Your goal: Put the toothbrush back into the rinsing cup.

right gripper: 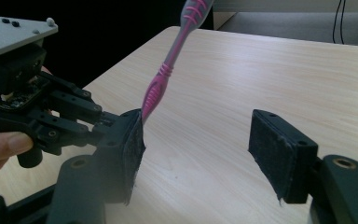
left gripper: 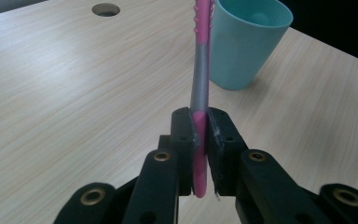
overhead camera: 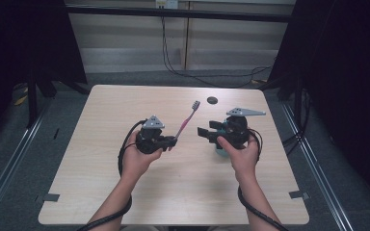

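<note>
A pink and grey toothbrush [overhead camera: 187,120] stands tilted up and away from my left gripper [overhead camera: 172,141], which is shut on the lower end of its handle. The left gripper view has the handle [left gripper: 200,88] pinched between the two black jaws, with a teal cup [left gripper: 244,39] upright on the table just beyond. My right gripper [overhead camera: 203,132] is held over that cup [overhead camera: 220,151] and is open, pointing left toward the other gripper. Its pads [right gripper: 279,154] stand wide apart with nothing between them, and the toothbrush [right gripper: 168,70] rises behind its left pad.
A light wooden table [overhead camera: 125,192] carries a round hole [overhead camera: 212,100] near its far edge. Dark curtains hang at both sides and cables run along the floor behind. Bare tabletop lies ahead of both hands.
</note>
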### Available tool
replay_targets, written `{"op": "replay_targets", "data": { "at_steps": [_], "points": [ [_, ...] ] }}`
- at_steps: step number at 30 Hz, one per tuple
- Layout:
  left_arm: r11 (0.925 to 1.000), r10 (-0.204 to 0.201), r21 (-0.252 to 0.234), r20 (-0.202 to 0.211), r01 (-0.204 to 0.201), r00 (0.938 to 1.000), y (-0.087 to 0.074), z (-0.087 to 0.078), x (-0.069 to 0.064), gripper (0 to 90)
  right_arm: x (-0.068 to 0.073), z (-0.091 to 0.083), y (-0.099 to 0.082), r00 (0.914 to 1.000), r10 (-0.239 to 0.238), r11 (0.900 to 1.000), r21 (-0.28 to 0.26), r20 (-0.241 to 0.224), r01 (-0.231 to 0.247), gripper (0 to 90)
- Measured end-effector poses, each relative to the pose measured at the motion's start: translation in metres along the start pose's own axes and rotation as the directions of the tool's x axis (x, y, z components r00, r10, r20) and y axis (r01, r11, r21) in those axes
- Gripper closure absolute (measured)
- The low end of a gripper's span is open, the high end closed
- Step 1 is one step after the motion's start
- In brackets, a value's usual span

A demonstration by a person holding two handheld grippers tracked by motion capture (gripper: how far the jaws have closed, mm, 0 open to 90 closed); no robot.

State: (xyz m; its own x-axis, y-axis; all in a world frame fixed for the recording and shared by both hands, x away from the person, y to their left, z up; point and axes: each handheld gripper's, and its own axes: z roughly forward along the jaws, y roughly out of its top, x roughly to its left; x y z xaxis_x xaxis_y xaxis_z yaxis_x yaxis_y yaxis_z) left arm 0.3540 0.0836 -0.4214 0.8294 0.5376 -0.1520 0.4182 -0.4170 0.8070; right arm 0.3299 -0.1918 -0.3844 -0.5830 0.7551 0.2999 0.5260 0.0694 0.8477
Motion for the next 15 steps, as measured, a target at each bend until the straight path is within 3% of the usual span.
{"op": "replay_targets", "data": {
  "at_steps": [15],
  "points": [
    [0.9999, -0.008, -0.014, 0.017, 0.009, 0.9998, -0.0018, 0.0105, -0.0107, 81.9, 0.0007, 0.0084, -0.0005, 0.9994, 0.035, 0.9994, -0.003, -0.001, -0.035, 41.6]
  ]
}}
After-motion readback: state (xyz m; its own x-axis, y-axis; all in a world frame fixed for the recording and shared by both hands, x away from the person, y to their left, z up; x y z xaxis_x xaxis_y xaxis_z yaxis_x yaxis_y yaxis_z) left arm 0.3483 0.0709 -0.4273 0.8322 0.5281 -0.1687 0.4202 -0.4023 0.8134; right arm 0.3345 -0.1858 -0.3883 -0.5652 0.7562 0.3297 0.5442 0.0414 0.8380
